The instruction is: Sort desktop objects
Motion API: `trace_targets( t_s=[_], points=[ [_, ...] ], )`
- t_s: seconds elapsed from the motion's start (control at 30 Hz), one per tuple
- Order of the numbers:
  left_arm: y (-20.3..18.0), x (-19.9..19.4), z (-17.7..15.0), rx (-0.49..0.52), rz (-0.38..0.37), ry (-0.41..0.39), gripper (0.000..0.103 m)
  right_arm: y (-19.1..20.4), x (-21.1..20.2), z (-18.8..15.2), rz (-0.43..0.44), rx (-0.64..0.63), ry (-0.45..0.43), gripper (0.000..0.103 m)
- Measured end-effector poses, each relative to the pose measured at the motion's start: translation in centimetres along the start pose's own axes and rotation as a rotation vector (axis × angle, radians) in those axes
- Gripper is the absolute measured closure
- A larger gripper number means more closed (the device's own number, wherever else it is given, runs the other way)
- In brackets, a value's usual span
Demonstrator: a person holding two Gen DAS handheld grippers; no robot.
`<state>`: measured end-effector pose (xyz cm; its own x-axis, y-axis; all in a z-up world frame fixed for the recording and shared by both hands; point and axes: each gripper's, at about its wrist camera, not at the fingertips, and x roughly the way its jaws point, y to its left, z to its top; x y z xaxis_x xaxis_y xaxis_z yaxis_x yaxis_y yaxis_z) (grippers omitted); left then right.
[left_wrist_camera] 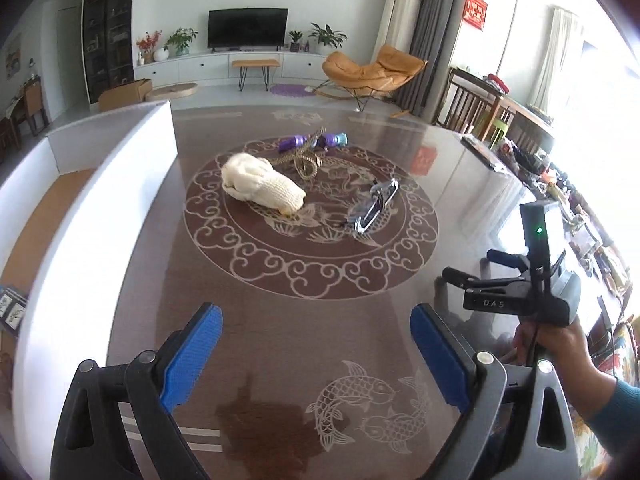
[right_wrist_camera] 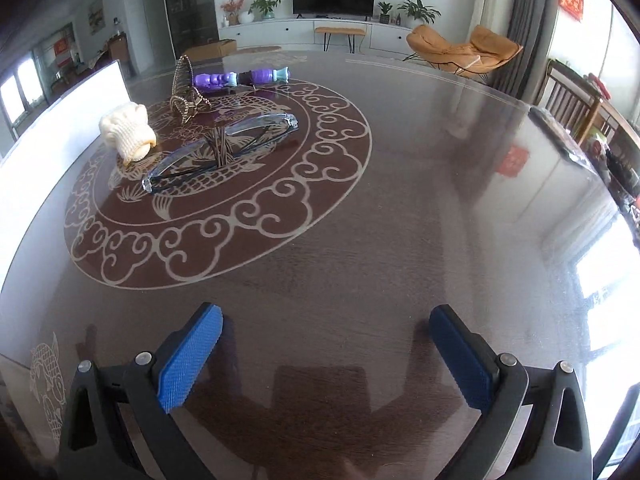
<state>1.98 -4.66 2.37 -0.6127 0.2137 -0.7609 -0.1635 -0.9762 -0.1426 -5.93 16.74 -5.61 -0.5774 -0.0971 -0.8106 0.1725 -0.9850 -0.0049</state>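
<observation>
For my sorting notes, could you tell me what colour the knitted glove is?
Cream white; the knitted glove shows best in the left wrist view.

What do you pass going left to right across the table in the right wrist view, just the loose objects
white knit glove → clear-framed glasses lying folded. The gold bead chain and the purple toy sit farther back, overlapping that span, so their places in the order are unclear.

Ahead of claws: one knit glove (left_wrist_camera: 262,184), one glasses pair (left_wrist_camera: 374,206), one beaded strand (left_wrist_camera: 304,158), one purple toy (left_wrist_camera: 314,141).
</observation>
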Motion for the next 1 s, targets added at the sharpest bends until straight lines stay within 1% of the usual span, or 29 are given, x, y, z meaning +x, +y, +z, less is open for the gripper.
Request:
trace_targets(
  t_s=[0.07,0.17,0.37,0.5,0.67,0.8,0.83,1.0],
  points=[
    [-0.3,2.7,-0.8,-0.020,0.008,0.038,0.007,0.1,0.1,0.1,-0.009,0.009,0.000,0.000],
    [0.0,5.9,-0.8,-0.048,0.039,0.067,0.007,0.3,0.3,0.3,-0.012,0.007,0.001,0.000],
    [1.1,9.2,0.1,-0.073,0.091,0.073,0.007,0.7,0.3,0.3,-0.014,0.006,0.002,0.000],
    [1.2,10.2,0.9,-0.065,0.125,0.057,0.007,0.7,0.3,0.3,-0.014,0.006,0.002,0.000],
    [0.4,11.2,1.3,-0.015,0.200,0.062,0.006,0.7,0.3,0.3,-0.014,0.006,0.002,0.000],
    [0.6,11.0,1.2,-0.016,0.192,0.062,0.005,0.7,0.3,0.3,-0.014,0.006,0.002,0.000],
    [0.5,11.1,1.2,-0.012,0.188,0.068,0.000,0.7,0.3,0.3,-0.014,0.006,0.002,0.000],
    [0.5,11.0,1.0,-0.009,0.183,0.073,0.000,0.7,0.3,0.3,-0.014,0.006,0.002,0.000]
  ],
)
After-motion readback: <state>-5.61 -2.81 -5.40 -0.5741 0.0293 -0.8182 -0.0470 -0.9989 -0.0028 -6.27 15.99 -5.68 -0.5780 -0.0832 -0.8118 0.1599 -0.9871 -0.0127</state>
